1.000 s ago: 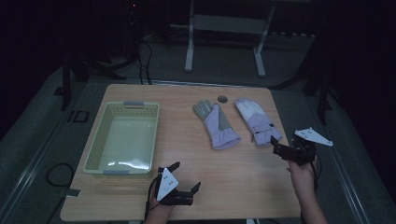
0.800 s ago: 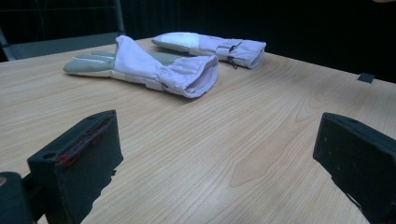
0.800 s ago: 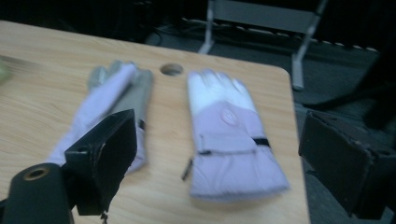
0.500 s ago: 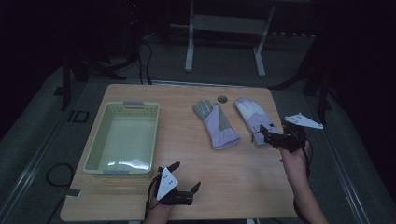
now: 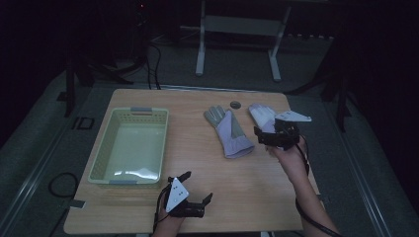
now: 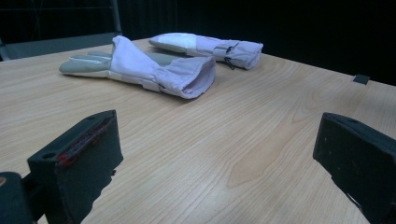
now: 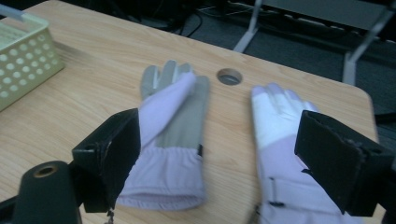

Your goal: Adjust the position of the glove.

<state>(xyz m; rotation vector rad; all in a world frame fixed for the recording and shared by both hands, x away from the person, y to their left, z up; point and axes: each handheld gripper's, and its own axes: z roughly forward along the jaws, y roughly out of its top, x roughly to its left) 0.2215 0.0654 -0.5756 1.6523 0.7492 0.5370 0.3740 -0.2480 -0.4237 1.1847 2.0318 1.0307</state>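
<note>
Two lilac work gloves lie side by side on the wooden table. The one with the grey palm is nearer the middle. The white-backed one lies to its right. My right gripper hangs open just above the cuff ends of the gloves, its jaws spread wide with nothing between them. My left gripper rests low near the table's front edge. It is open and empty, and it points toward the gloves.
A pale green perforated basket stands empty on the left half of the table. A round cable hole sits beyond the gloves near the far edge. A metal stand is on the floor behind.
My right gripper has moved left and forward from the table's right edge to just over the cuffs of the gloves. The left gripper has stayed still.
</note>
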